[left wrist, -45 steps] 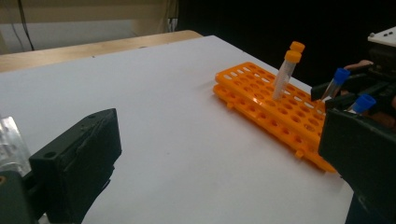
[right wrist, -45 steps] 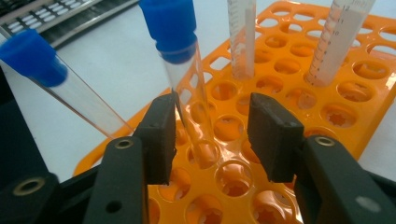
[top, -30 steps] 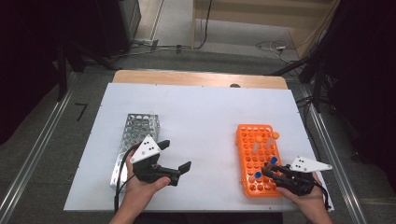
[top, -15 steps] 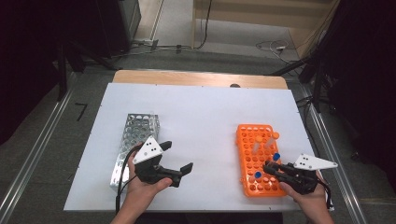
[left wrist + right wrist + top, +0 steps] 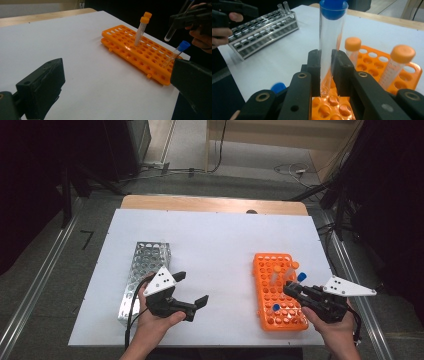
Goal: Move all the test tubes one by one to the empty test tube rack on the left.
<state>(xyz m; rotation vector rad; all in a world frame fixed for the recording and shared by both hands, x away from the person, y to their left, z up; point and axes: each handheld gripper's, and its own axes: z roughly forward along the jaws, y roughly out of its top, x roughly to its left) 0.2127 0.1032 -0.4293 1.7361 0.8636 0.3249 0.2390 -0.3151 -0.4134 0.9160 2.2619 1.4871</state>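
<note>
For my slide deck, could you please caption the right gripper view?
Right hand-held gripper clamps a blue-capped tube above the orange rack.

On the table [image 5: 215,240] before me, the metal rack [image 5: 145,270] lies to my left and the plastic rack [image 5: 267,290] to my right, well apart. My left gripper [image 5: 192,290] sits just right of the metal rack's near end, over bare table. My right gripper [image 5: 290,290] hangs above the plastic rack's right edge with a capped tube [image 5: 331,47] upright between its pads, the tube's foot above the holes. Two more capped tubes [image 5: 285,272] stand in the rack's far half, and another capped tube [image 5: 275,308] stands nearer me.
</note>
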